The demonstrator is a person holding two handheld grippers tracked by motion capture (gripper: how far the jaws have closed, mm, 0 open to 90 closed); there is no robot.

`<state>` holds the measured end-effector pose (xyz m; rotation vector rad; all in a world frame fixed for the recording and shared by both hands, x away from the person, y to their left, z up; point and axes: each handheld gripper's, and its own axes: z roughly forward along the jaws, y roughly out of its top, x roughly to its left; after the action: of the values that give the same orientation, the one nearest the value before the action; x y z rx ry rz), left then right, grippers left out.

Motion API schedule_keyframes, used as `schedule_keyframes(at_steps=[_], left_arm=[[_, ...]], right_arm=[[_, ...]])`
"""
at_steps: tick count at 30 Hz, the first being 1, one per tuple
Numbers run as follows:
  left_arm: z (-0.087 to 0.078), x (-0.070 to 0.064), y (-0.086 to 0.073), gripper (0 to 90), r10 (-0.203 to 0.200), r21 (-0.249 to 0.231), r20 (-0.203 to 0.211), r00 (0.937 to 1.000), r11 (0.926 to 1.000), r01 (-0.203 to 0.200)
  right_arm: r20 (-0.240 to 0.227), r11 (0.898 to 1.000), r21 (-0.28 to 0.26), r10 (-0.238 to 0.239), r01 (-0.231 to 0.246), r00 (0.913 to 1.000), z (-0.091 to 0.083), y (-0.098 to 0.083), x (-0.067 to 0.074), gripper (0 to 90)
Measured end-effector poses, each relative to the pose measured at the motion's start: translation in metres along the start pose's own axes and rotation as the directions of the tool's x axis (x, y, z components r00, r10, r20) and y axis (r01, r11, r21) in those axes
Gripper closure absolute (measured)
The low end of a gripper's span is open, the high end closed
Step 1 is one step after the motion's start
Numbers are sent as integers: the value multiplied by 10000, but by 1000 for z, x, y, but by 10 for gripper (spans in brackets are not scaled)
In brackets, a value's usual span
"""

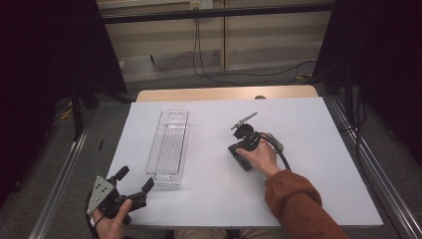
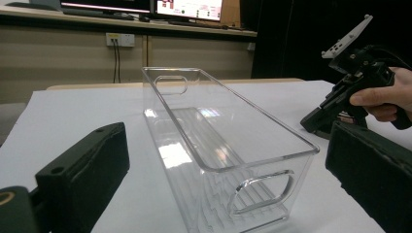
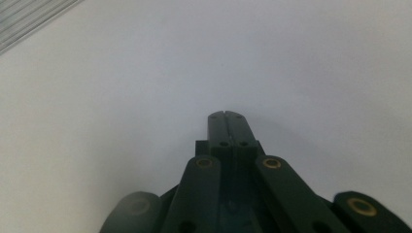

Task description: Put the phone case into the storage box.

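Plainly empty, the clear bin [image 1: 168, 146] sits between spread left gripper [image 1: 134, 180] and pressed-together right gripper [image 3: 226, 115]

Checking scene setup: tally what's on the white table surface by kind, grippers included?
Clear plastic bins: 1 (long clear bin, empty, lying lengthwise left of centre)
Hand-held grippers: 2 (left gripper at the table's near left corner, jaws apart; right gripper right of the bin, jaws together, tips down on the white table surface)
Total: 3
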<state>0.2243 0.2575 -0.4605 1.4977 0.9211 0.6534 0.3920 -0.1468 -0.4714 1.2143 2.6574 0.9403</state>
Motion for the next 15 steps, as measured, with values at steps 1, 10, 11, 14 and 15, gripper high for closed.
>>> schedule_keyframes(at_steps=[1,10,11,14,15], left_arm=[[0,0,0,22,-46,-25,17,10000,10000,46],[0,0,0,22,6,25,56,10000,10000,-6],[0,0,0,23,-1,21,51,10000,10000,1],[0,0,0,22,-4,25,49,10000,10000,4],[0,0,0,22,0,24,54,10000,10000,0]], right_arm=[[12,10000,-25,-79,79,10000,0,-1,0,900],[-121,9999,41,-164,164,9998,-5,-8,3,900],[-98,9999,41,-144,144,9998,-6,-9,4,900],[-117,9998,112,-135,137,9998,-8,-12,7,900],[-118,9996,122,-255,256,9996,-8,-12,6,900]])
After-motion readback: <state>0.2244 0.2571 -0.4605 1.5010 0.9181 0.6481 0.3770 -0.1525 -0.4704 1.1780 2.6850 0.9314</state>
